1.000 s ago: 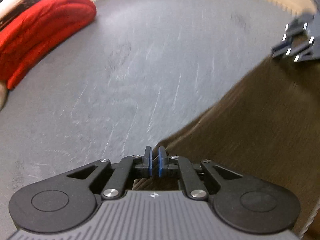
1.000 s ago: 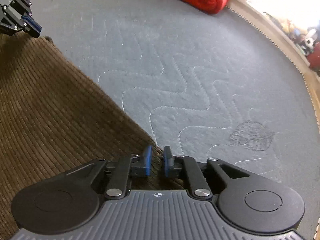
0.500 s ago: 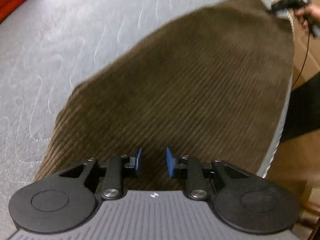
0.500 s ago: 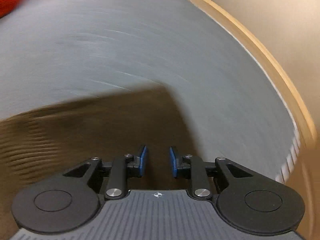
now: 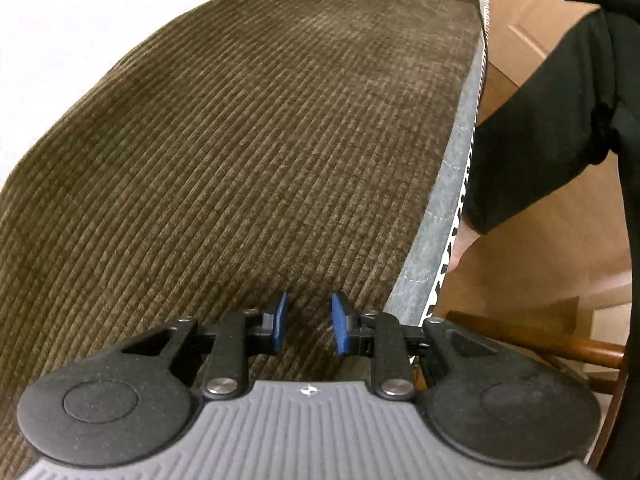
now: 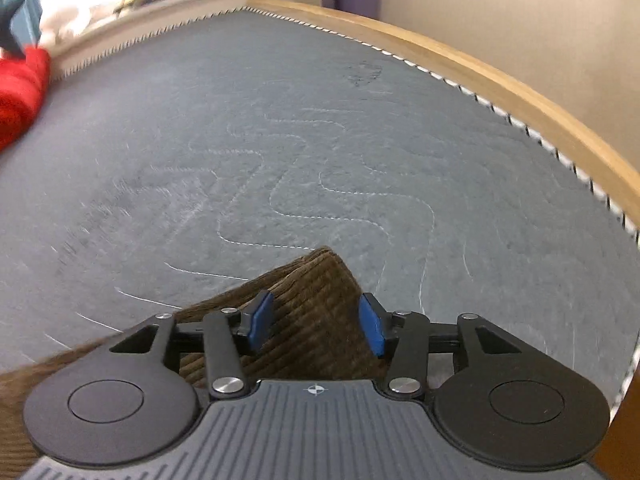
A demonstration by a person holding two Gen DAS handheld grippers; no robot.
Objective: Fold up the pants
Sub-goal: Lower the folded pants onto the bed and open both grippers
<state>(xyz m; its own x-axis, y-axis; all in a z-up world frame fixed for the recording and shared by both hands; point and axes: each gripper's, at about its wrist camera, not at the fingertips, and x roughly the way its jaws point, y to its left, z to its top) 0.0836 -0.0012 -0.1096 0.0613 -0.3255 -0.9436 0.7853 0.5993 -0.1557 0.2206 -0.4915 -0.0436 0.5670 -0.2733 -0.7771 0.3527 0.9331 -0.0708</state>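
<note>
The grey quilted mattress (image 6: pixel 320 128) carries the brown corduroy pants (image 5: pixel 248 132), spread flat along its near edge. My left gripper (image 5: pixel 307 322) hovers over the cloth, jaws slack and holding nothing. My right gripper (image 6: pixel 316 322) straddles a folded corner of the pants; its jaws have just been opening, cloth between but not pinched. For a clean fold, I should bite both layers squarely at matching corners before lifting.
</note>
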